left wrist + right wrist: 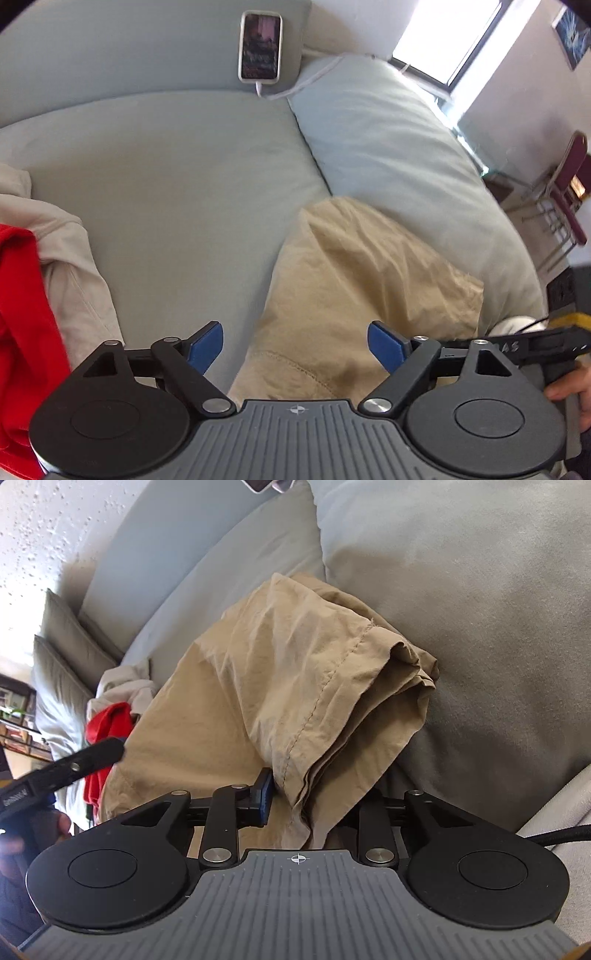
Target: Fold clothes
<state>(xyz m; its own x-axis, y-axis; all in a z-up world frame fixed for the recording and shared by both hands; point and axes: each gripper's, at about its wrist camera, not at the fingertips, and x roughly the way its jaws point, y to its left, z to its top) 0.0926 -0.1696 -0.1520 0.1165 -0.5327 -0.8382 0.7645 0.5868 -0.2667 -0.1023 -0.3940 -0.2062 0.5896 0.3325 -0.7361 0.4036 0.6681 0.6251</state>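
A tan garment (362, 280) lies folded on a grey sofa, also in the right wrist view (295, 672). My left gripper (295, 347) is open and empty, its blue pads (207, 347) wide apart just above the garment's near edge. My right gripper (306, 797) is shut on the tan garment's folded edge; one blue pad (264, 794) shows, the other is hidden by cloth. A red garment (26, 317) and a beige garment (70, 258) lie piled at the left, also in the right wrist view (110, 720).
The sofa seat cushions (177, 184) meet at a seam. A phone (260, 46) with a white cable rests on the backrest. A bright window (447, 33) and a maroon chair (565, 184) stand at the right. Pillows (62, 646) lean at the far sofa end.
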